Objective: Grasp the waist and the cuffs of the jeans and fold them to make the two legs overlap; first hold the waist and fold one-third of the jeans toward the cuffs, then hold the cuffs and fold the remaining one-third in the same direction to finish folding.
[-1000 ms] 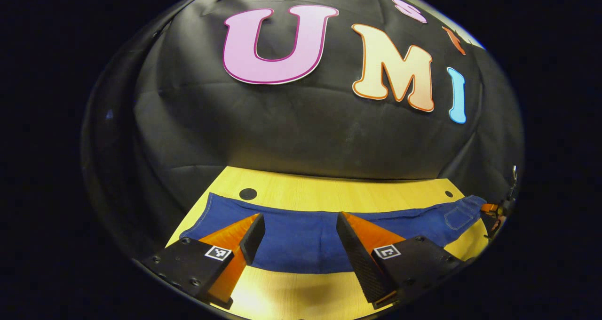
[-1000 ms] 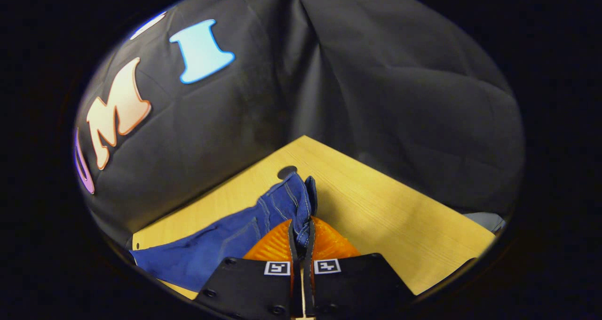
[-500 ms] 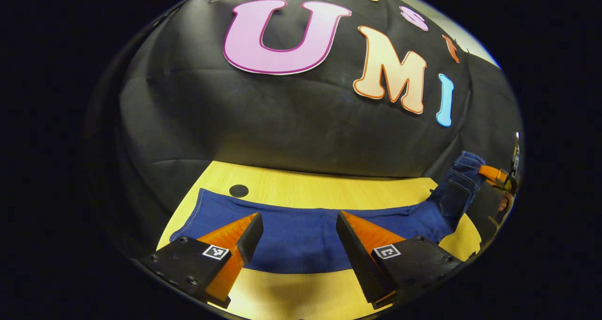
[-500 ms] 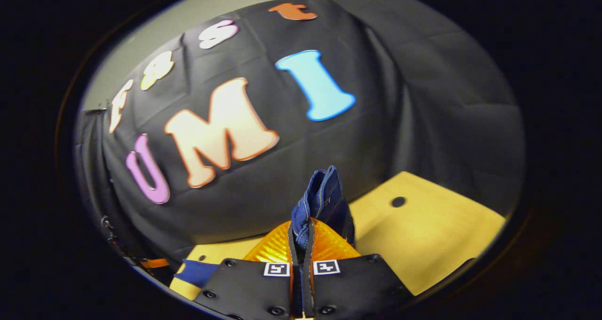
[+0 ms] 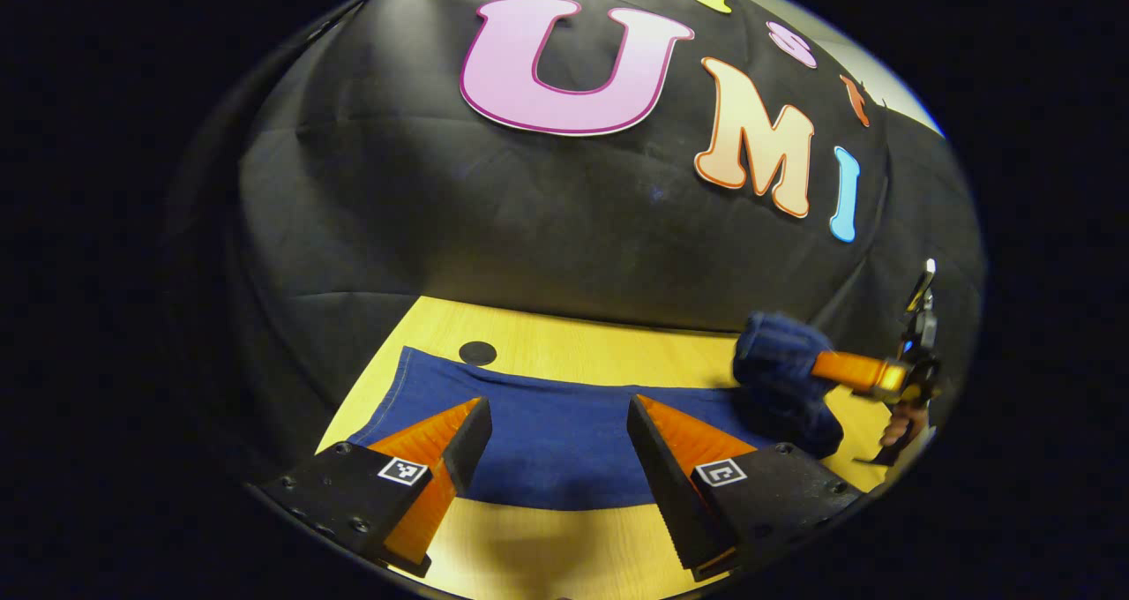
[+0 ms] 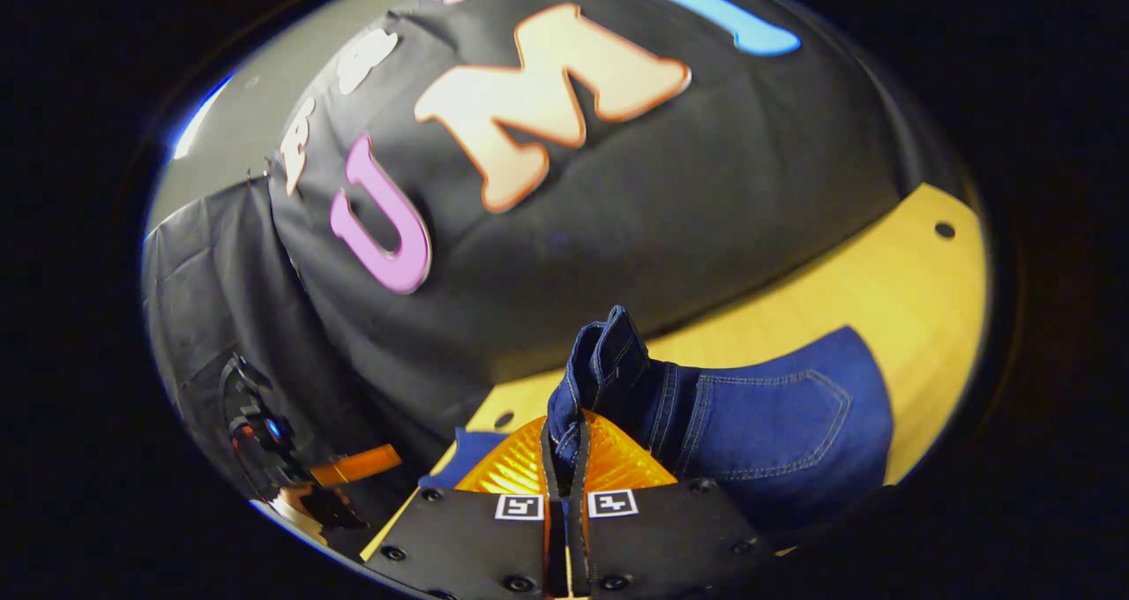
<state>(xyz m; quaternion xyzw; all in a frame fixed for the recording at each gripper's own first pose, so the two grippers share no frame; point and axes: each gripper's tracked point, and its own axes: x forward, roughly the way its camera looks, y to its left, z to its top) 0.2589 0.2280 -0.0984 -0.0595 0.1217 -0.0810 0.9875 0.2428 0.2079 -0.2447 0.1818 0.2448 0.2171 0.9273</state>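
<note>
My right gripper [image 6: 564, 459] is clenched on the jeans' waist [image 6: 600, 362], lifted off the worktop [image 5: 564, 353] to carry the first 1/3 toward the cuffs, while my left gripper [image 5: 551, 441] hovers released over the flat legs [image 5: 547, 432] mid-worktop.

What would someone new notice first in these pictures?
Probably the blue jeans stretched across the yellow table, with one end bunched and lifted off it on the right of the left gripper view. The right gripper is clamped on that bunch, at the bottom of its own view. The left gripper hangs open above the flat part of the jeans.
</note>
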